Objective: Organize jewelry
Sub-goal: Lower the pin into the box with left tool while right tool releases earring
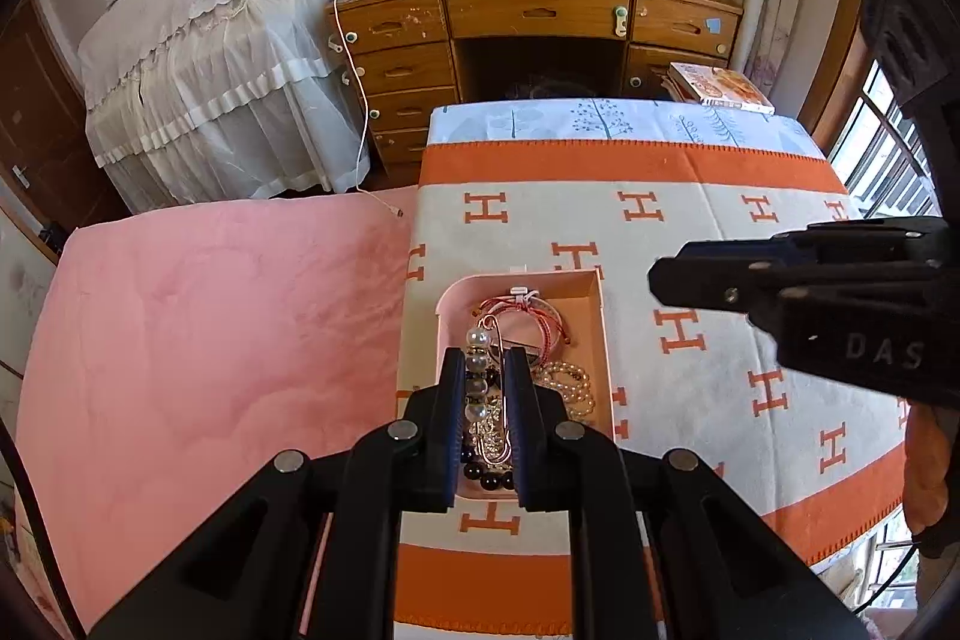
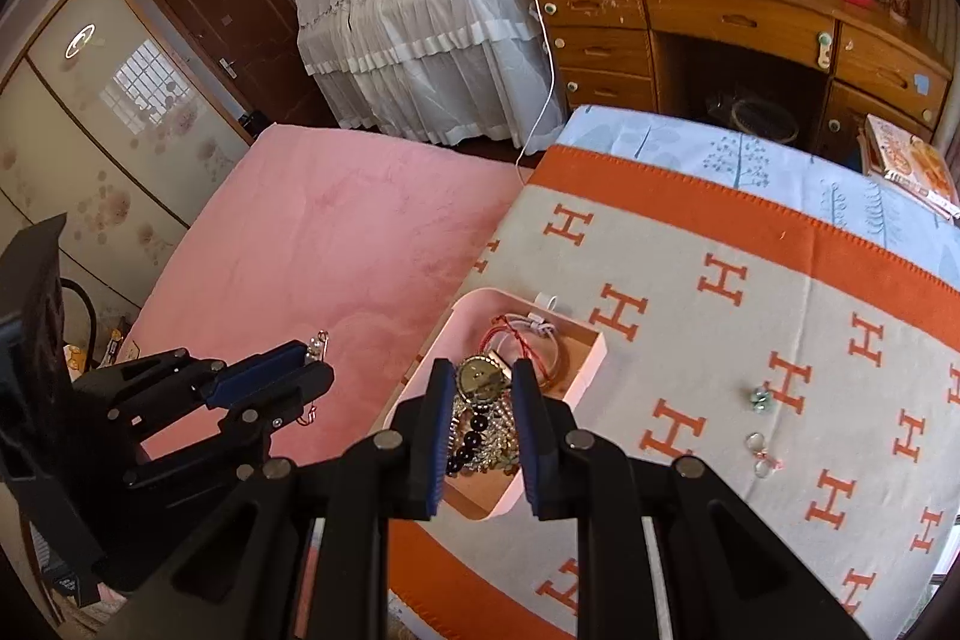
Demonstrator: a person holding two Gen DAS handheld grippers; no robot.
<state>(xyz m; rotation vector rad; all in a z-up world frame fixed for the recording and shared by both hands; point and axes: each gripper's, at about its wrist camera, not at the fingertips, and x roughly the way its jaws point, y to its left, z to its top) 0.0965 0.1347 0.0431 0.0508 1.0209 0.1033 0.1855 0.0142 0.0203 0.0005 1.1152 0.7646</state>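
Left gripper (image 1: 486, 370) pinches a pearl brooch pin (image 1: 478, 376); right gripper (image 2: 483, 388) clamps a round watch (image 2: 480, 377). Both above the pink jewelry box (image 2: 591, 361), mostly filled. Two small pieces (image 2: 761, 454) left on blanket (image 2: 750, 328).

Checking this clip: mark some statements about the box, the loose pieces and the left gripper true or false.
1. The left gripper is shut on a pearl pin. True.
2. The jewelry box sits on the pink blanket. False: it sits on the cream and orange H-patterned blanket.
3. Small loose pieces lie on the patterned blanket outside the box. True.
4. The box is empty. False: it holds red cord bracelets, a pearl bracelet and dark beads, among other things.
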